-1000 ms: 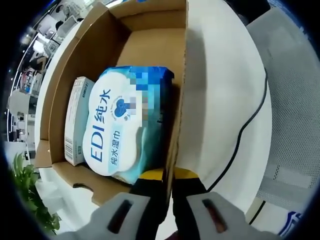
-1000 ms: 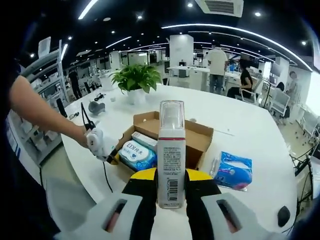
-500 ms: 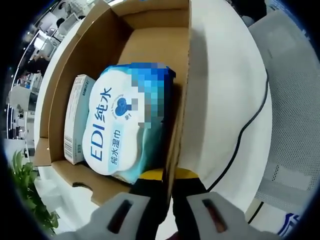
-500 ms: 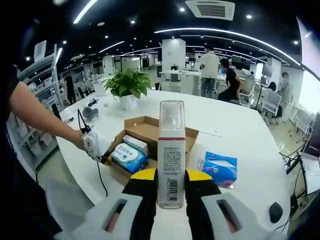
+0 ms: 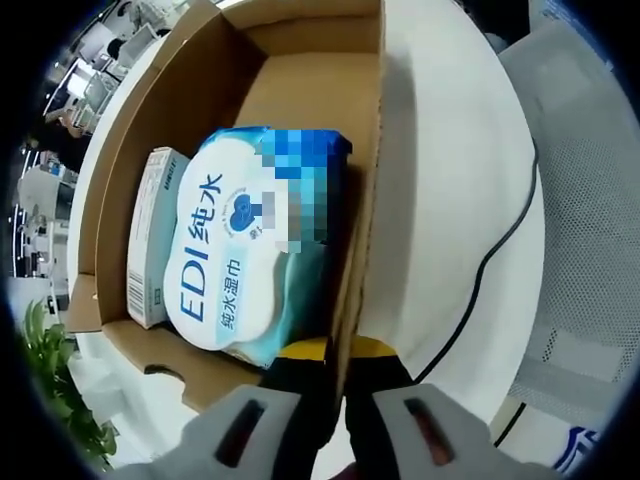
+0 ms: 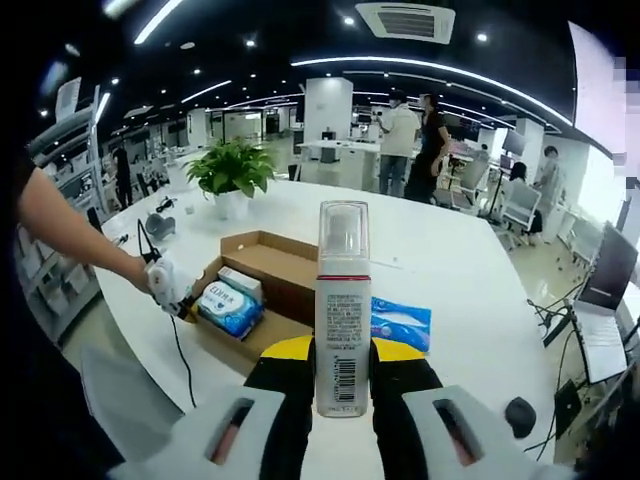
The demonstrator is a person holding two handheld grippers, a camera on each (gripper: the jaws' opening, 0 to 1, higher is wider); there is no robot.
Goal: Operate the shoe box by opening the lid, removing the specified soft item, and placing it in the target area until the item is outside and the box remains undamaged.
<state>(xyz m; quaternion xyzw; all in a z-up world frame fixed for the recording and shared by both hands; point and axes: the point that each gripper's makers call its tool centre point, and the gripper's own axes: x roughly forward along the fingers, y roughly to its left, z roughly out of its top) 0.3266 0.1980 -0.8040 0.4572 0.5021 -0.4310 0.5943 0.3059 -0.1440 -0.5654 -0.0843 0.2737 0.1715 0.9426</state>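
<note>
My left gripper point(image 5: 338, 372) pinches the box point(image 5: 362, 180) wall; the right gripper point(image 6: 340, 372) clamps a bottle point(image 6: 342, 310). Wipes point(image 5: 255, 250) lie inside. I'd set the bottle on the surface point(image 6: 470, 290) gently, box steady.

A potted plant point(image 6: 231, 172) stands on the white table point(image 6: 470, 300), with a black cable point(image 5: 490, 255) trailing across its surface. 2 people point(image 6: 415, 130) stand together far behind; a laptop point(image 6: 600, 285) sits at the right.
</note>
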